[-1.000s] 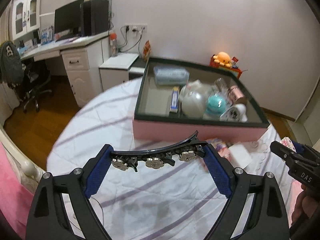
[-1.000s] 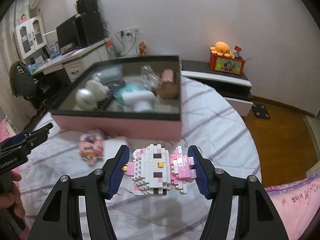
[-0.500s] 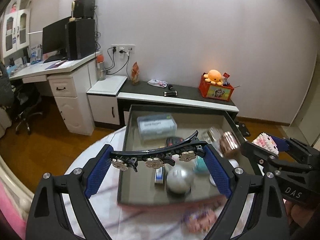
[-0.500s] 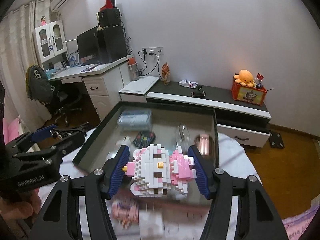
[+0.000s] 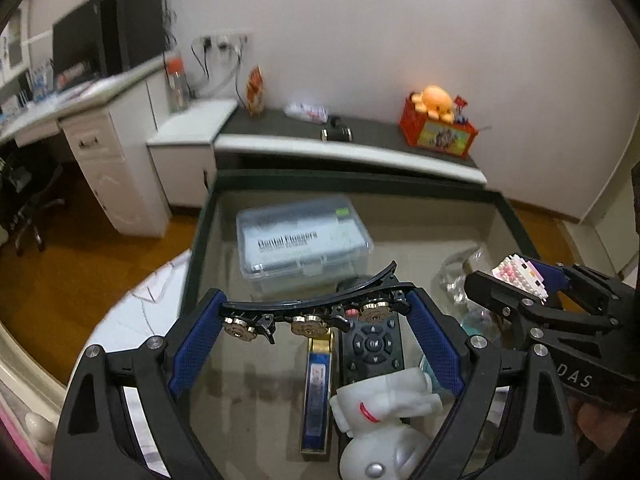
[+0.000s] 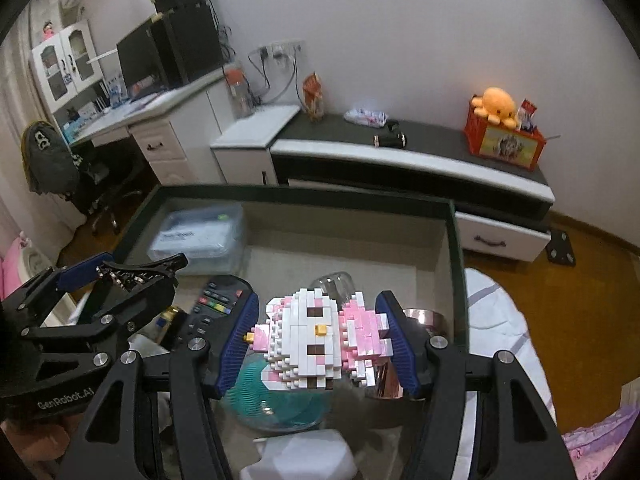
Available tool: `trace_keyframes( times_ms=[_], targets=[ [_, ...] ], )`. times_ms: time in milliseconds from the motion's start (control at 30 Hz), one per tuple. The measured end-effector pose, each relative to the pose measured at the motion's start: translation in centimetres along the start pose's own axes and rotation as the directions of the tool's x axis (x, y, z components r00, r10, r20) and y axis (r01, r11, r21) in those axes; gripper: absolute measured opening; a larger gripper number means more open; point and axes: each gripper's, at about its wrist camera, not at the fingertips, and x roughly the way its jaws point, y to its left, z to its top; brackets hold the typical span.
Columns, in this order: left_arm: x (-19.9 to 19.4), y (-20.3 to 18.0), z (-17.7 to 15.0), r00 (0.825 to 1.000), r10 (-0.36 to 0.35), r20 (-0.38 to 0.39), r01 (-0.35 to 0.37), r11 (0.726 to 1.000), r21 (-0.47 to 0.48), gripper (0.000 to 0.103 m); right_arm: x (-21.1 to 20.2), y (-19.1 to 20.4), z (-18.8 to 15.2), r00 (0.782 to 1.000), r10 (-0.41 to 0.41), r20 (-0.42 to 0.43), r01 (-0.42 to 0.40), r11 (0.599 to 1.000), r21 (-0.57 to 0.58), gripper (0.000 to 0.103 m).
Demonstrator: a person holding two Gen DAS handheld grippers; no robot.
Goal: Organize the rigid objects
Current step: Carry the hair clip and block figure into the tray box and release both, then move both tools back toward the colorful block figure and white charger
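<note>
A black hair clip (image 5: pixel 316 305) set with metal flowers was pinched lengthwise in the left claw (image 5: pixel 316 316), spanning the gap between its blue pads so that it could be carried level. A pink-and-white brick-built cat figure (image 6: pixel 320 336) was gripped by its sides in the right claw (image 6: pixel 318 340), presumably so that the blocks were squeezed together, not pulled apart. Both were held above the dark-rimmed tray (image 6: pixel 454 240), where a clear plastic box (image 5: pixel 300 240), a remote control (image 5: pixel 374 344), a white figurine (image 5: pixel 380 420) and a teal item (image 6: pixel 276 396) already lay. Release was judged best over the bare floor at the tray's far side, clear of the things already stowed.
</note>
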Motion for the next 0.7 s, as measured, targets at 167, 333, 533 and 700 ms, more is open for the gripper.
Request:
trace_keyframes(
  times_ms=[167, 333, 533, 700],
  targets=[
    [-0.5, 0.0, -0.4, 0.999, 0.050, 0.002, -0.050, 0.999, 0.016, 0.102, -0.1, -0.2, -0.5, 0.999, 0.029, -0.014, -0.028, 0.999, 0.024, 0.070],
    [-3.1, 0.5, -1.3, 0.998, 0.049, 0.033, -0.049, 0.999, 0.011, 0.103, -1.6, 0.0, -1.3, 1.000, 0.022, 0.005, -0.023, 0.999, 0.042, 0.092],
    [-8.3, 0.8, -3.5, 0.989, 0.085, 0.122, -0.085, 0.996, 0.000, 0.103, -5.0, -0.3, -2.5, 0.997, 0.041, 0.073, -0.048, 0.994, 0.098, 0.103],
    [-13.0, 0.9, -6.2, 0.979, 0.107, 0.174, -0.105, 0.994, -0.021, 0.103, -9.4, 1.1, -4.4, 0.989, 0.006, 0.148, -0.019, 0.996, 0.088, 0.103]
  ],
)
